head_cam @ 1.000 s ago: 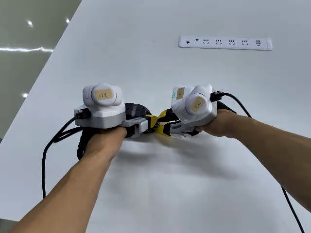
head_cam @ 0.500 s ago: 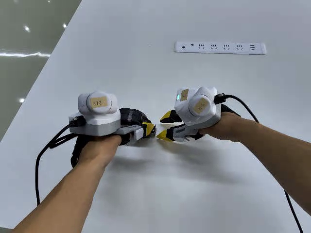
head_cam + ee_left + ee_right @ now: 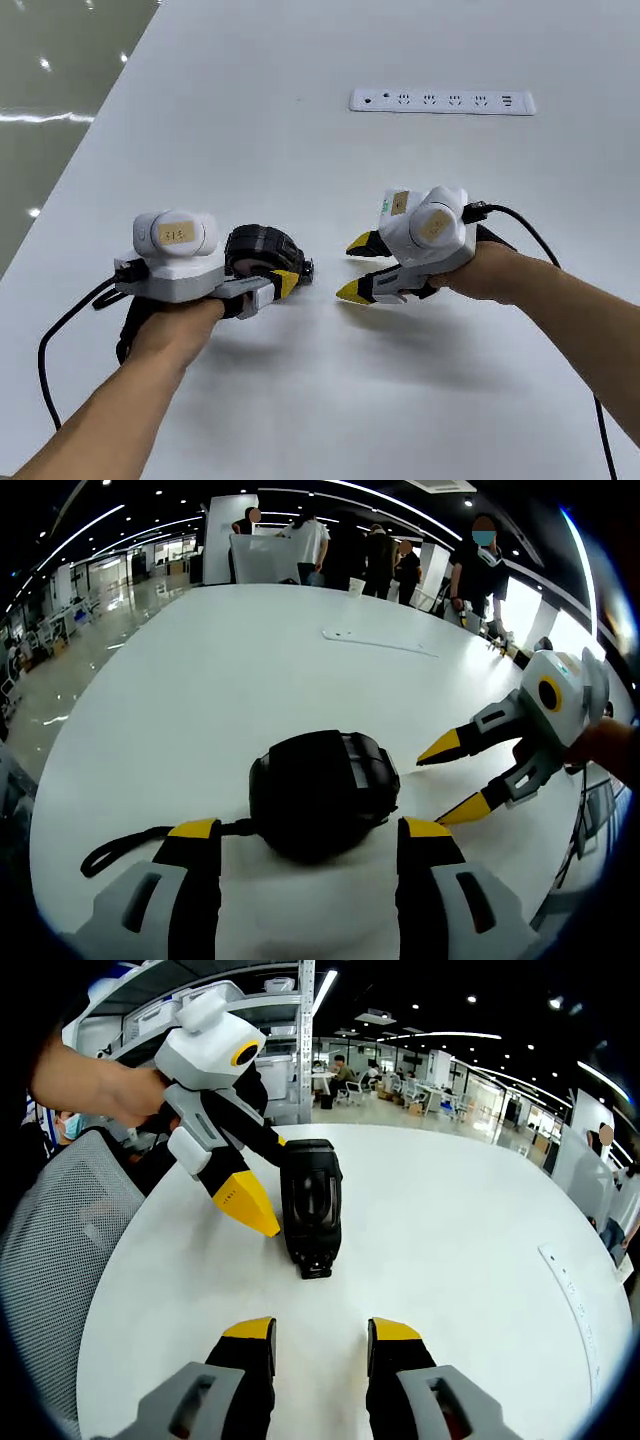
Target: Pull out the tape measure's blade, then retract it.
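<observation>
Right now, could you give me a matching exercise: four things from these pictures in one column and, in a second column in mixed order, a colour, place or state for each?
1 tape measure
2 power strip
3 left gripper
4 right gripper

a open, nothing between the jaws
b black and rounded
c white, long and flat, farthest away
d one jaw on each side of the tape measure

Pairs: 1-b, 2-c, 3-d, 4-a

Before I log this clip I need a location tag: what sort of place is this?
Probably an open-plan office or lab workspace: a large white table with a power strip on it, a mesh office chair, and storage shelves behind.
</observation>
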Action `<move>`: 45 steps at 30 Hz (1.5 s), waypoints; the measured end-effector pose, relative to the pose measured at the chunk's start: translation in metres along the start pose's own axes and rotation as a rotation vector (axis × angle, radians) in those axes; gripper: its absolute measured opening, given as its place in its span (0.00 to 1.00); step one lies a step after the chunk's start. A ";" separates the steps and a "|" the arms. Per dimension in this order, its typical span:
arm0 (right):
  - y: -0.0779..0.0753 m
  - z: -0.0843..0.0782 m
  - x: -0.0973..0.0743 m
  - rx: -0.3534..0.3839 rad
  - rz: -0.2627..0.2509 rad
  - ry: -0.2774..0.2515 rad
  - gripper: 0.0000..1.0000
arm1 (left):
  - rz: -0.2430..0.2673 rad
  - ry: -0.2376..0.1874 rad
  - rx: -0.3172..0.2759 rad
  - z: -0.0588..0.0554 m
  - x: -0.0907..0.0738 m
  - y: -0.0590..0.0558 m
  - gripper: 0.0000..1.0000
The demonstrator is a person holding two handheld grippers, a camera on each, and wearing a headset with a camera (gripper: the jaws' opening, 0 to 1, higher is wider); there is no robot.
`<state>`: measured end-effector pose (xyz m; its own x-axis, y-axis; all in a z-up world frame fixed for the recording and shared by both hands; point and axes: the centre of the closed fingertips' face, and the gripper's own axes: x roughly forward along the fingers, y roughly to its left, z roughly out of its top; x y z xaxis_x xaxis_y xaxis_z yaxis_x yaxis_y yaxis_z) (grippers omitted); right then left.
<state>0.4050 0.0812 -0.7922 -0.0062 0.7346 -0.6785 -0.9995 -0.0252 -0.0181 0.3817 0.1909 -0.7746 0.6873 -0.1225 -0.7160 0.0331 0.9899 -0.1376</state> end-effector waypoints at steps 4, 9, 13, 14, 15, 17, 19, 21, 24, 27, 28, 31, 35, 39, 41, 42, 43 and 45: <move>0.000 -0.005 -0.010 0.018 -0.019 -0.003 0.36 | -0.010 -0.006 0.020 -0.001 -0.002 -0.002 0.68; 0.002 -0.012 -0.019 0.032 -0.035 0.001 0.39 | -0.027 -0.007 0.039 -0.003 -0.004 -0.004 0.70; 0.002 -0.018 -0.028 0.056 -0.054 0.000 0.42 | -0.040 -0.014 0.052 -0.005 -0.007 -0.004 0.71; 0.003 -0.020 -0.030 0.063 -0.059 0.001 0.43 | -0.046 -0.018 0.053 -0.005 -0.008 -0.004 0.71; 0.003 -0.021 -0.032 0.065 -0.064 0.000 0.43 | -0.050 -0.020 0.054 -0.005 -0.008 -0.005 0.71; 0.002 -0.023 -0.036 0.076 -0.076 -0.003 0.44 | -0.054 -0.023 0.063 -0.005 -0.009 -0.005 0.72; 0.003 -0.025 -0.039 0.088 -0.085 -0.008 0.46 | -0.060 -0.029 0.069 -0.005 -0.010 -0.005 0.73; 0.003 -0.026 -0.041 0.092 -0.092 -0.011 0.46 | -0.068 -0.036 0.073 -0.004 -0.010 -0.005 0.74; 0.006 -0.028 -0.048 0.110 -0.105 -0.013 0.49 | -0.081 -0.043 0.086 -0.005 -0.012 -0.006 0.74; 0.007 -0.028 -0.053 0.122 -0.120 -0.022 0.51 | -0.095 -0.054 0.096 -0.005 -0.013 -0.006 0.75; 0.007 -0.029 -0.055 0.128 -0.124 -0.024 0.51 | -0.099 -0.057 0.099 -0.004 -0.014 -0.006 0.76; 0.009 -0.031 -0.059 0.146 -0.134 -0.032 0.53 | -0.104 -0.061 0.104 -0.005 -0.014 -0.006 0.77; 0.011 -0.034 -0.067 0.172 -0.156 -0.047 0.56 | -0.115 -0.072 0.128 -0.005 -0.016 -0.007 0.78; 0.013 -0.040 -0.073 0.196 -0.171 -0.054 0.59 | -0.134 -0.085 0.152 -0.005 -0.018 -0.010 0.79; 0.013 -0.043 -0.077 0.215 -0.180 -0.063 0.60 | -0.145 -0.096 0.164 -0.004 -0.020 -0.011 0.79; 0.016 -0.044 -0.079 0.227 -0.187 -0.069 0.61 | -0.152 -0.101 0.173 -0.004 -0.021 -0.012 0.79; 0.017 -0.045 -0.080 0.233 -0.188 -0.074 0.62 | -0.155 -0.104 0.180 -0.004 -0.022 -0.013 0.79; 0.020 -0.047 -0.084 0.242 -0.195 -0.080 0.64 | -0.166 -0.109 0.199 -0.005 -0.023 -0.014 0.80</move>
<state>0.3871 -0.0128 -0.7700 0.1938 0.7611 -0.6190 -0.9601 0.2767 0.0396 0.3619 0.1796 -0.7592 0.7343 -0.2866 -0.6154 0.2864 0.9527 -0.1020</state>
